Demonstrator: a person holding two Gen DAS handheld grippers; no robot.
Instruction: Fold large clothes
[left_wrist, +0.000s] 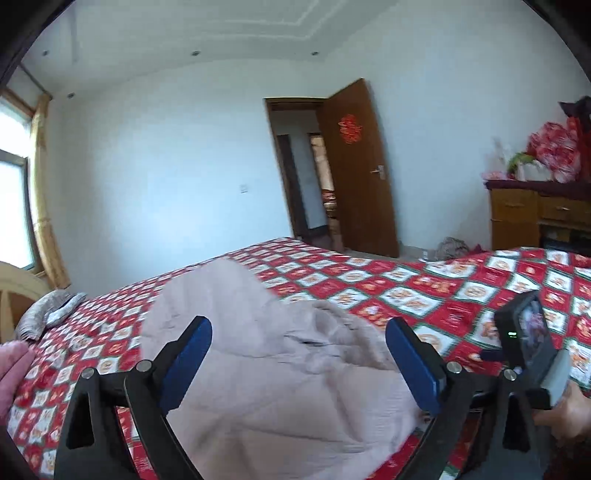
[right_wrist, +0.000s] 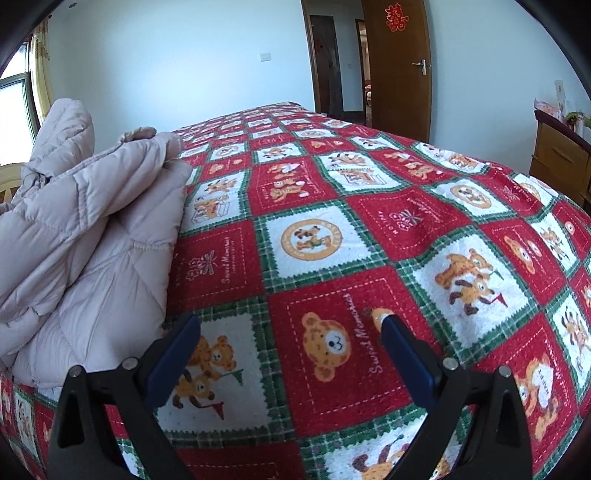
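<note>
On the bed (right_wrist: 332, 236), at ten o'clock from our right gripper (right_wrist: 290, 343), lies the pale quilted coat (right_wrist: 92, 221), bunched on the red checked bedspread. Our left gripper (left_wrist: 299, 350) hovers above it. Both sets of jaws are spread wide, grasping nothing. We judge the coat light, puffy, soft and somewhat slippery; a stitched hem or sleeve edge offers the firmest hold.

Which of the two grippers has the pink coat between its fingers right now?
The left gripper: its open blue fingers frame the pink coat. The right gripper, also open, has only the bear-patterned bedspread ahead, with the coat off to its left.
</note>
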